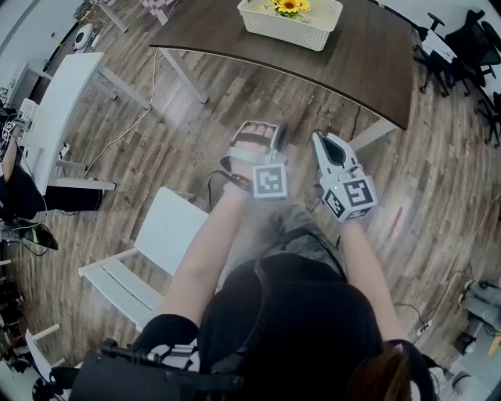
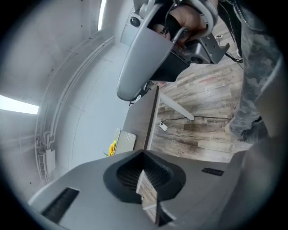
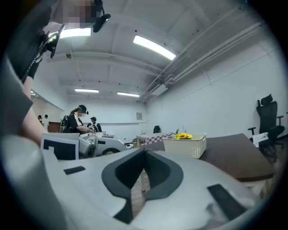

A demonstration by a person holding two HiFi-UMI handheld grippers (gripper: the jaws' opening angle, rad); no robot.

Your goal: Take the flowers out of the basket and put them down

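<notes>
- Left gripper [image 1: 270, 133]: jaws clenched together, nothing between them, held above the wooden floor [image 1: 196, 133]
- Right gripper [image 1: 321, 141]: jaws clenched together, empty, just beside the left
- Flowers [image 1: 288, 6]: yellow, inside the white basket [image 1: 290, 30] on the dark worktop [image 1: 227, 35], well apart from both grippers

A: What do the room's surfaces look like?
B: The floor [image 1: 196, 133] is grey-brown wood-grain plank with a low sheen. The table [image 1: 368, 70] has a dark brown top, smooth and matt.
A: And the basket?
B: The basket [image 1: 290, 30] looks like cream plastic with perforated walls. The flowers [image 1: 288, 6] have yellow petals; cloth or plastic, I cannot tell.
A: The tools?
B: The left gripper [image 2: 143, 155] and right gripper [image 3: 144, 153] have smooth, matt grey plastic shells and dark ribbed pads [image 3: 122, 171].
</notes>
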